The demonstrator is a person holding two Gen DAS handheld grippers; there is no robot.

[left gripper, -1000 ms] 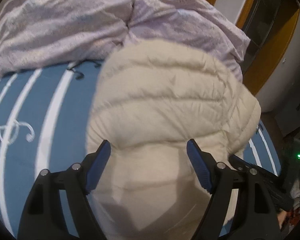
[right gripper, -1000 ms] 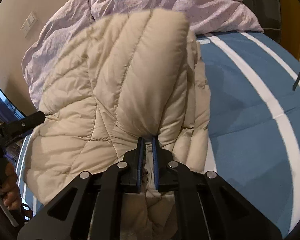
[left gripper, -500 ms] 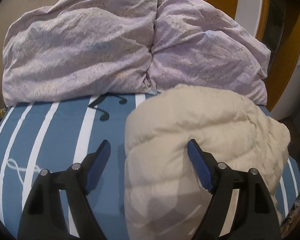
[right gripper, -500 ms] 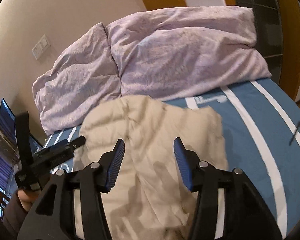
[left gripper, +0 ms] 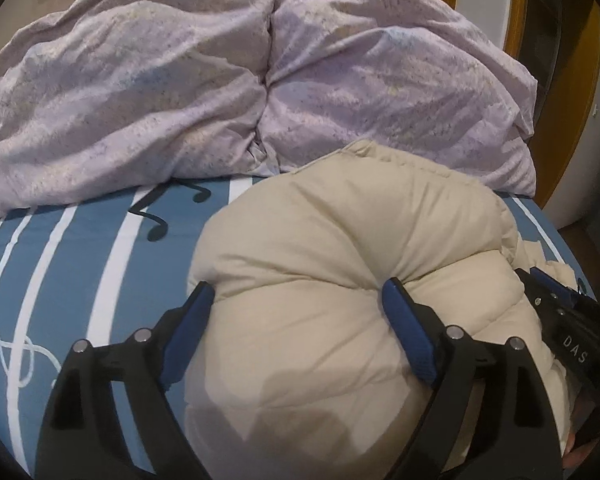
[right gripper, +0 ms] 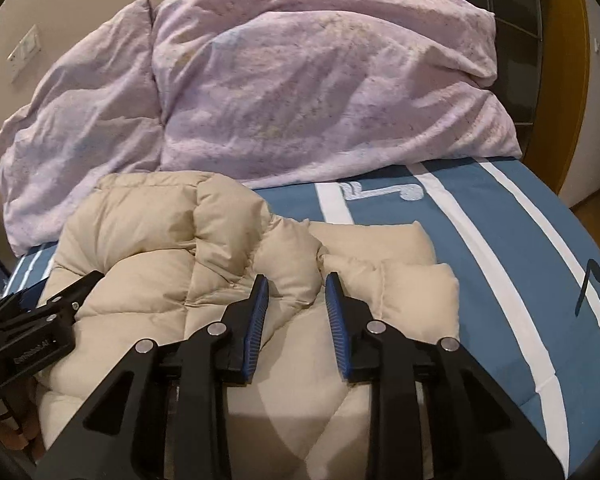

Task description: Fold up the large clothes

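A cream puffer jacket (left gripper: 340, 280) lies bunched in a folded heap on the blue striped bed cover (left gripper: 80, 260). My left gripper (left gripper: 300, 312) is open, its blue pads straddling the jacket's near bulge and pressing into it. My right gripper (right gripper: 296, 300) is open with a narrower gap, its tips resting on the jacket (right gripper: 160, 264) near a fold. The right gripper's body shows at the right edge of the left wrist view (left gripper: 560, 320), and the left gripper's body at the left edge of the right wrist view (right gripper: 32, 320).
Two lilac pillows (left gripper: 260, 72) lie across the head of the bed behind the jacket, also in the right wrist view (right gripper: 300, 80). A beige wall with a switch plate (right gripper: 22, 54) is at the left. A wooden door frame (left gripper: 580, 80) stands at the right.
The right gripper opened and let go of the jacket, which dropped onto the bed in a heap. Both grippers then moved down and forward onto the jacket; the right gripper's gap narrowed.
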